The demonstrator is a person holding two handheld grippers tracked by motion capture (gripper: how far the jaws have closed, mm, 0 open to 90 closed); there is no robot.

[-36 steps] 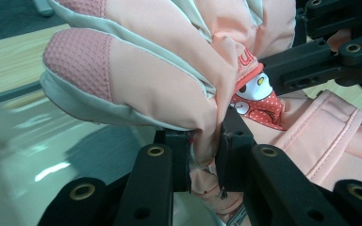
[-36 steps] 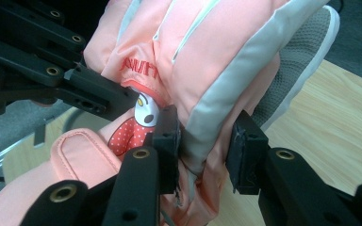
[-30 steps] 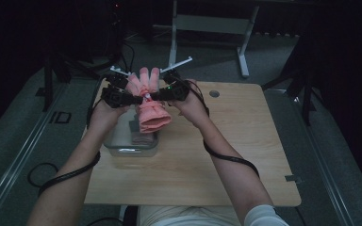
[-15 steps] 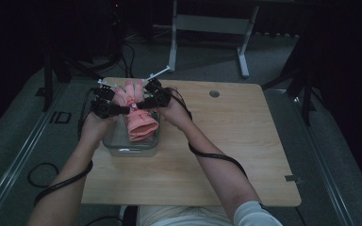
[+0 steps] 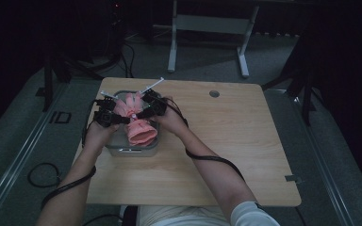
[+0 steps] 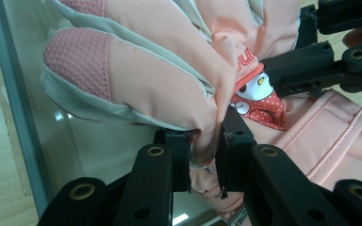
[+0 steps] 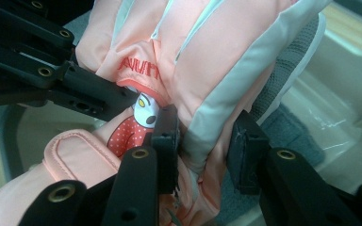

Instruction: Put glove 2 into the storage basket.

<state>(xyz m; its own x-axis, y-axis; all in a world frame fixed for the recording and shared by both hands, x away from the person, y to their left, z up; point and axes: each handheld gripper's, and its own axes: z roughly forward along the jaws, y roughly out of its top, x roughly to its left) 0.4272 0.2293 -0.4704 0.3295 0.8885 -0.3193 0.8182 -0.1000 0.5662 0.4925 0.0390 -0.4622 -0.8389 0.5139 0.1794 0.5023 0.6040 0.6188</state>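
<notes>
A pink padded glove [image 5: 136,120] with pale grey trim and a cartoon patch hangs over a clear plastic box [image 5: 133,149] at the table's left side. My left gripper [image 5: 121,120] pinches the glove's left edge, its jaws shut on the fabric [image 6: 205,150]. My right gripper [image 5: 141,113] grips the opposite edge, jaws shut on a fold [image 7: 202,150]. Each gripper view also shows the other gripper's black jaws across the glove. The glove's fingers point away from me and its cuff [image 5: 141,136] sags toward the box's front wall.
The light wooden table [image 5: 226,155] has a round cable hole [image 5: 214,93] at its far side. The box's clear wall [image 6: 23,117] stands close beside the glove. A metal stand [image 5: 207,28] is on the floor beyond the table.
Both grippers carried the glove leftward and slightly nearer me, and lower, so it now sits over the clear box. Both grips stayed shut.
</notes>
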